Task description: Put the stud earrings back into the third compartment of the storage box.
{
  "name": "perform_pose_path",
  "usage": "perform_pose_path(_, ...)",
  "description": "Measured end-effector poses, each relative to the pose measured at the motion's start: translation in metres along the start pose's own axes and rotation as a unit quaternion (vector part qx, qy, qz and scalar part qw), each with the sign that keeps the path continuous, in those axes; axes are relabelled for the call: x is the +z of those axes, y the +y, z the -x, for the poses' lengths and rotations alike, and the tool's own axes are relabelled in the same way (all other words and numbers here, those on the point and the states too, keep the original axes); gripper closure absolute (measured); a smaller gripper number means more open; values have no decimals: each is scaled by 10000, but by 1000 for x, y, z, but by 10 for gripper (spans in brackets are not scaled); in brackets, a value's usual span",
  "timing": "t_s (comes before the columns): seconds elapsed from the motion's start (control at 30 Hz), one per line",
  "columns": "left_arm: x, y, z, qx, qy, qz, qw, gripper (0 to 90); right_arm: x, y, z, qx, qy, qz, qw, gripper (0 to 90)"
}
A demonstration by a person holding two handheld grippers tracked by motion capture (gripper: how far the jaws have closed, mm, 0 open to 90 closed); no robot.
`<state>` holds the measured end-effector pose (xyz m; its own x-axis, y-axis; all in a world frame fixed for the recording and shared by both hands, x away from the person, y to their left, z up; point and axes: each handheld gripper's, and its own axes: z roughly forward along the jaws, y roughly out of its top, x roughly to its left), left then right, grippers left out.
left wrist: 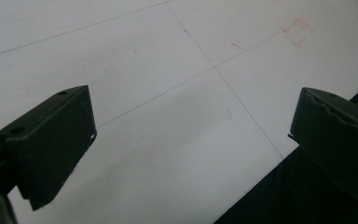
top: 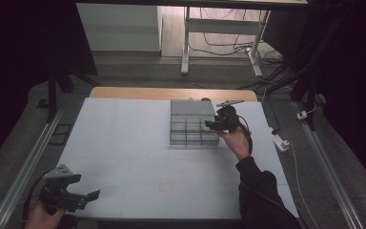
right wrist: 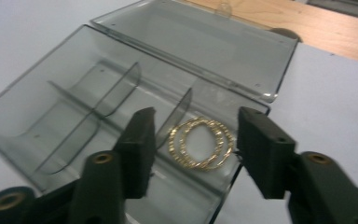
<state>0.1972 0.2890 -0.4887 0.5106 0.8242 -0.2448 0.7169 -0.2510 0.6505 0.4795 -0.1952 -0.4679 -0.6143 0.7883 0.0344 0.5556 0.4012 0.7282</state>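
Observation:
A clear plastic compartment box (top: pixel 193 125) lies open on the white table, its lid (right wrist: pixel 200 44) laid back flat. Two gold hoop rings (right wrist: pixel 202 143) rest in the box (right wrist: pixel 74 116) in a corner compartment. My right gripper (top: pixel 208 125) hovers at the box's right edge, and in the right gripper view my right gripper (right wrist: pixel 196 144) stands open with the rings lying between and below its jaws, not pinched. My left gripper (top: pixel 83 196) stays near the table's front left corner, and in its own view my left gripper (left wrist: pixel 191 140) is open above bare table.
The white table sheet (top: pixel 124 157) has faint pencil lines and a faint red square mark (left wrist: pixel 298 31). A wooden edge (top: pixel 171 93) runs behind the box. A desk frame and cables (top: pixel 228 47) stand on the floor beyond the table.

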Motion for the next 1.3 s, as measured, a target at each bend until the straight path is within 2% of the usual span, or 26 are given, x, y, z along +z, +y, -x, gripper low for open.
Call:
perform_pose_path(0.3, 0, 0, 0, -2, -4, 12, 10000, 2, -19, -12, -13, 146, 347, -4, 9993, 205)
perform_pose_path(0.57, 0, 0, 0, 3, -5, 10, 10000, 2, -39, -22, -29, -33, 538, -56, 9985, 104)
perform_pose_path(0.93, 0, 0, 0, -10, -10, 21, 10000, 1, -71, -39, -44, -187, 663, -30, 9976, 19)
perform_pose_path(1.17, 0, 1, 0, -4, -4, 26, 10000, 1, -90, -59, -50, -102, 710, -16, 9974, 10)
perform_pose_path(1.3, 0, 1, 0, 3, 2, 24, 10000, 1, -100, -70, -55, -149, 711, -9, 9974, 0)
